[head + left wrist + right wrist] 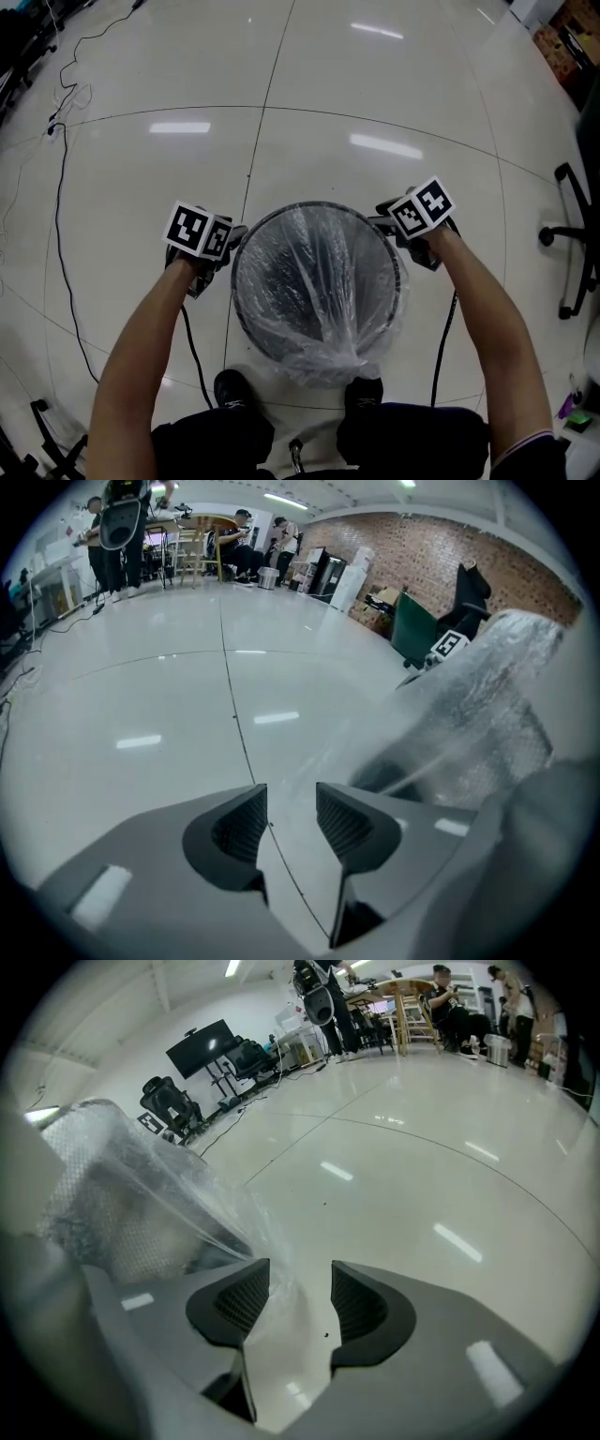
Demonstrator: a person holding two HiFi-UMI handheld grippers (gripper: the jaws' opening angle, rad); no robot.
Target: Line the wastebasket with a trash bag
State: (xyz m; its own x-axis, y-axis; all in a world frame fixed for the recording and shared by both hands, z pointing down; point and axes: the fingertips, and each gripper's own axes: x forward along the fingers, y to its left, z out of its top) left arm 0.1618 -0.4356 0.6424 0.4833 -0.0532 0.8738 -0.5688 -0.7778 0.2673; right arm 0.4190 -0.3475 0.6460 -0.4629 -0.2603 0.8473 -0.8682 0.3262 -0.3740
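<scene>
Both forearms (141, 375) reach down and forward from the bottom edge of the head view, one to each side of the basket (319, 205). The basket stands upright on the floor (375, 84), and two dark shoes (230, 386) sit just behind its near side.

A clear bag (323, 300) hangs inside the basket. Its film spills over the near rim and bunches on the outside, close to the shoes.

The left tongs (232, 246) sit just beside the basket's left rim, with a marker cube (199, 230) on top. In the left gripper view these tongs (291, 803) stand partly open. Only bare floor and a tile seam show between the ribbed pads, and they hold nothing. The bag-covered basket (497, 696) rises to the right of them.

The right tongs (382, 217) sit just beside the basket's right rim. In the right gripper view they (300, 1279) stand wide apart. A loose fold of the bag (197, 1199) trails from the basket past the left pad and into the gap, but neither pad presses on it, so they grip nothing.

A black cable (61, 187) snakes across the floor well to the basket's left. A chair (574, 239) stands well to its right.
</scene>
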